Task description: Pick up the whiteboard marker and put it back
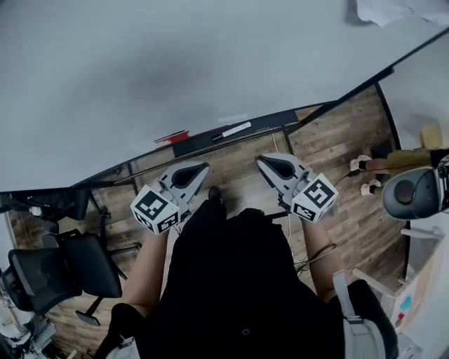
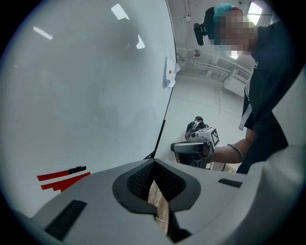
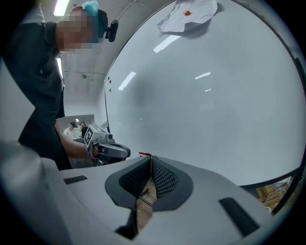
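Note:
The whiteboard marker point(image 1: 235, 130), white with a dark cap, lies on the ledge point(image 1: 203, 145) along the bottom of the large whiteboard point(image 1: 175, 63). Red markers point(image 1: 172, 135) rest on the ledge to its left, also seen as red markers point(image 2: 62, 174) low left in the left gripper view. My left gripper point(image 1: 203, 168) and right gripper point(image 1: 262, 161) hover side by side short of the ledge, both pointing at the board. Each is shut with nothing between its jaws, as the left gripper point(image 2: 154, 161) and right gripper point(image 3: 151, 158) show close up. The white marker is hidden in both gripper views.
A black office chair point(image 1: 77, 270) stands on the wood floor at the left. Another person's shoes point(image 1: 361, 175) are at the right past the board's frame. A crumpled paper point(image 3: 189, 14) is stuck high on the board. The board's black leg point(image 1: 393, 119) runs down the right side.

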`<act>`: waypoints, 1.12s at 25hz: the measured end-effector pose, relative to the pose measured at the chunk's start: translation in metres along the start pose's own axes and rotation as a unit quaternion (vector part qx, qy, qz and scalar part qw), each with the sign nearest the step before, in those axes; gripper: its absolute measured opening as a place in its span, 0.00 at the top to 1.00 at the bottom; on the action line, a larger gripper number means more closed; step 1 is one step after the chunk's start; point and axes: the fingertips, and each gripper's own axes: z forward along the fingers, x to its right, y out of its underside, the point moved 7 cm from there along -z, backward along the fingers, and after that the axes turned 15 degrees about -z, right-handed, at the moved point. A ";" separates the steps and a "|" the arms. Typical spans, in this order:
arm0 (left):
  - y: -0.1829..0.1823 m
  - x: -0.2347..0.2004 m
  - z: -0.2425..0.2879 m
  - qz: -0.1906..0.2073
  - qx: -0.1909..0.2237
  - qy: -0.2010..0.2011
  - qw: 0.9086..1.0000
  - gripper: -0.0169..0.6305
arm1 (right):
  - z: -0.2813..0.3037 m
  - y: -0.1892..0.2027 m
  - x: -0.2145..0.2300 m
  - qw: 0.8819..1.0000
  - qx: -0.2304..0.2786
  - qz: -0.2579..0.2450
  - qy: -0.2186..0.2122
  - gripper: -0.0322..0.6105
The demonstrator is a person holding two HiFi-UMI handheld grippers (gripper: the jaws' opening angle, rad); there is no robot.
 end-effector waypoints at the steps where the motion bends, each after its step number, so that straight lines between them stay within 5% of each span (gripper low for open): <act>1: -0.001 -0.004 0.003 -0.001 0.000 -0.003 1.000 0.96 | 0.003 0.001 0.004 1.000 -0.002 0.000 -0.002 0.92; 11: -0.013 -0.019 0.041 0.005 -0.001 -0.092 0.996 0.96 | 0.014 0.019 0.067 0.998 -0.009 0.017 -0.065 0.92; 18: -0.014 -0.020 0.078 0.051 -0.015 -0.187 0.981 0.95 | 0.004 0.027 0.114 0.991 -0.012 0.005 -0.134 0.92; 28: -0.001 -0.028 0.129 0.095 -0.088 -0.220 0.967 0.95 | -0.022 0.049 0.150 0.989 -0.022 0.013 -0.144 0.92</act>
